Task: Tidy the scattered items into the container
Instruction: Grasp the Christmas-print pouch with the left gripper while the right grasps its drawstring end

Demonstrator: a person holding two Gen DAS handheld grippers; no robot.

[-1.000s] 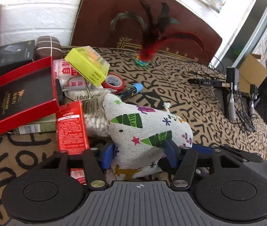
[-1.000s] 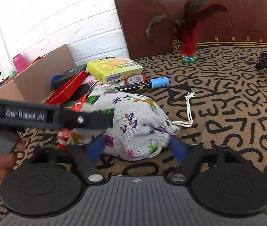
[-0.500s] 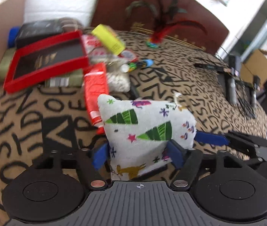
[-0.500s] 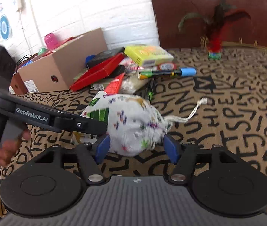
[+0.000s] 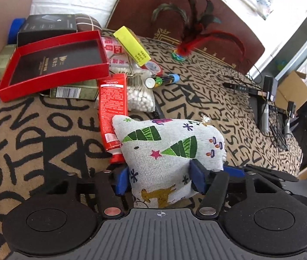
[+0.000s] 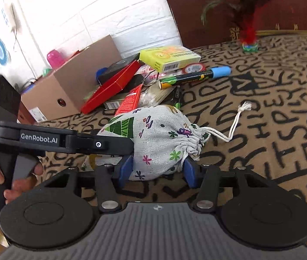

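Observation:
A white drawstring cloth bag (image 5: 170, 149) printed with green trees is held by both grippers above the patterned cloth. My left gripper (image 5: 161, 181) is shut on its closed bottom end. My right gripper (image 6: 157, 170) is shut on its gathered neck end (image 6: 153, 138), with the cord (image 6: 235, 123) trailing right. The left gripper's arm (image 6: 64, 139) crosses the right wrist view at the left. A brown cardboard box (image 6: 71, 86) stands at the far left, by the white brick wall.
A pile lies beyond the bag: red tray (image 5: 53, 62), red tube (image 5: 112, 108), yellow box (image 5: 131, 45), bag of white beads (image 5: 140, 97), marker with blue cap (image 6: 194, 77), tape roll (image 6: 193, 68). A feather shuttlecock (image 5: 183, 49) stands by the wooden headboard. Cables and devices (image 5: 266, 99) lie at the right.
Both grippers have pulled the bag back from the pile and lifted it. The right gripper has closed onto the bag's neck end.

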